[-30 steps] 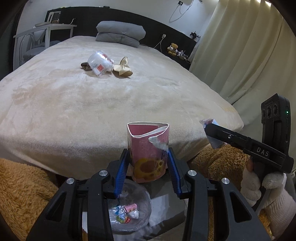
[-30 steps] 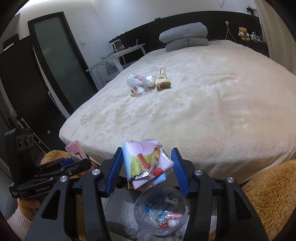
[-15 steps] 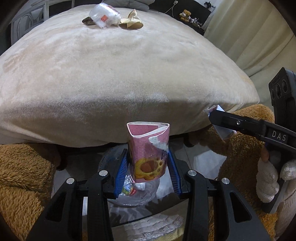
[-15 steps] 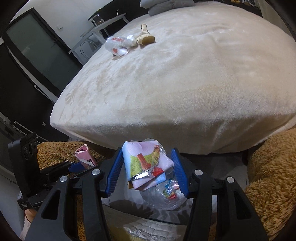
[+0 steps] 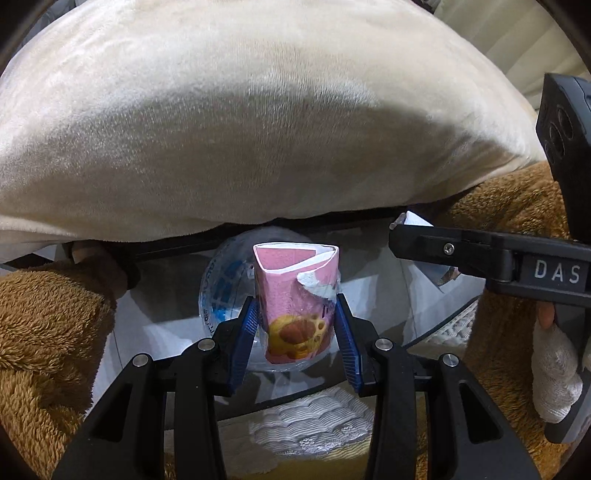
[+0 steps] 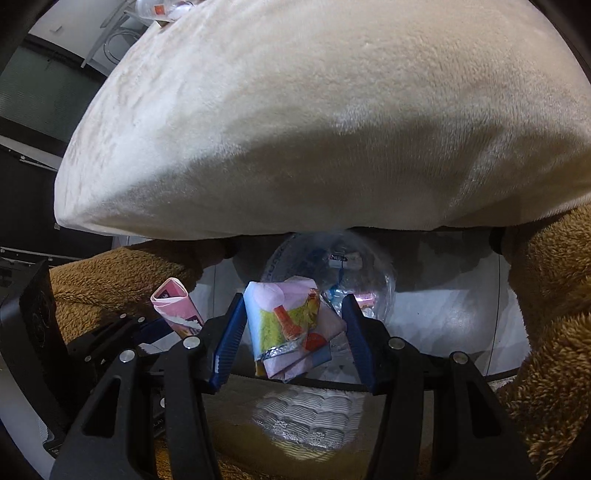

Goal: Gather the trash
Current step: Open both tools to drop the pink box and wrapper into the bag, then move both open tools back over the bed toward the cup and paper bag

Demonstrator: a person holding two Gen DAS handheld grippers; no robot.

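My left gripper [image 5: 295,332] is shut on a pink snack packet [image 5: 295,295] with a cookie picture, held upright over a clear plastic bin [image 5: 221,288] under the bed's edge. My right gripper [image 6: 293,328] is shut on a crumpled colourful wrapper [image 6: 288,317] above the same bin [image 6: 332,266], which holds small wrappers. The right gripper shows at the right of the left wrist view [image 5: 410,240]. The pink packet shows in the right wrist view [image 6: 173,302].
The cream blanket of the bed [image 5: 258,110] fills the upper part of both views. My brown fuzzy sleeves [image 5: 40,332] flank the bin. A plastic bottle [image 6: 155,5] lies far back on the bed. A white lace cloth [image 5: 310,428] lies below.
Both grippers have tipped down and moved lower toward the bin. The bed top and its far trash have slid out of view. Both loads stay held.
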